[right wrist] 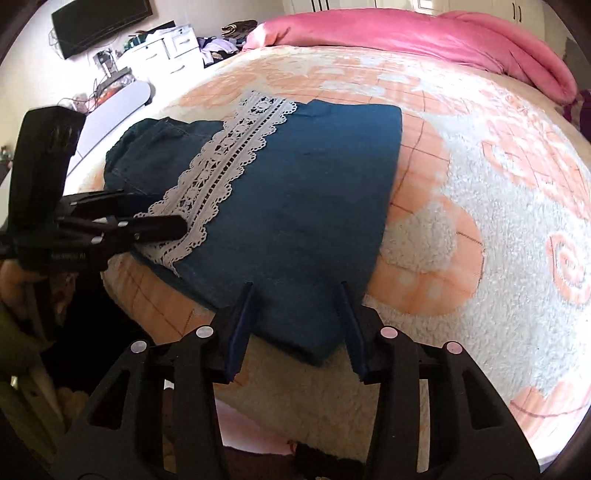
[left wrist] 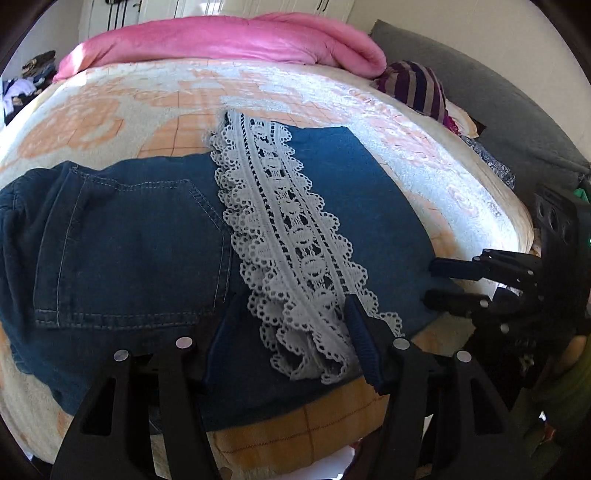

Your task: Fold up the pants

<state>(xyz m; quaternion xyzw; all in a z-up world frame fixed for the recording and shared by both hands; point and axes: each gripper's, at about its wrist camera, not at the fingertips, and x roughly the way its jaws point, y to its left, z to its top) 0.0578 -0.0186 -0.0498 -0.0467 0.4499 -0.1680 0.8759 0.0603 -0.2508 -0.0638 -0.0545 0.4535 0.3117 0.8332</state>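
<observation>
Dark blue jeans [left wrist: 129, 240] lie folded on the bed, back pocket up, with a white lace strip [left wrist: 288, 221] running across them. My left gripper [left wrist: 291, 328] is open low over the near edge, and the lace end lies between its fingers without being pressed. My right gripper [left wrist: 430, 282] hovers at the jeans' right edge. In the right wrist view, the right gripper [right wrist: 295, 317] stands open astride the near corner of the jeans [right wrist: 314, 184]. The left gripper [right wrist: 153, 208] sits over the lace [right wrist: 221, 158] at the left.
The bed carries a fluffy peach-and-white blanket [right wrist: 480, 184] with a pink duvet [left wrist: 221, 37] bunched at the far end. A striped garment [left wrist: 417, 88] lies by the grey padded edge [left wrist: 498, 110]. A white dresser [right wrist: 162, 51] and a wall TV [right wrist: 99, 26] stand beyond the bed.
</observation>
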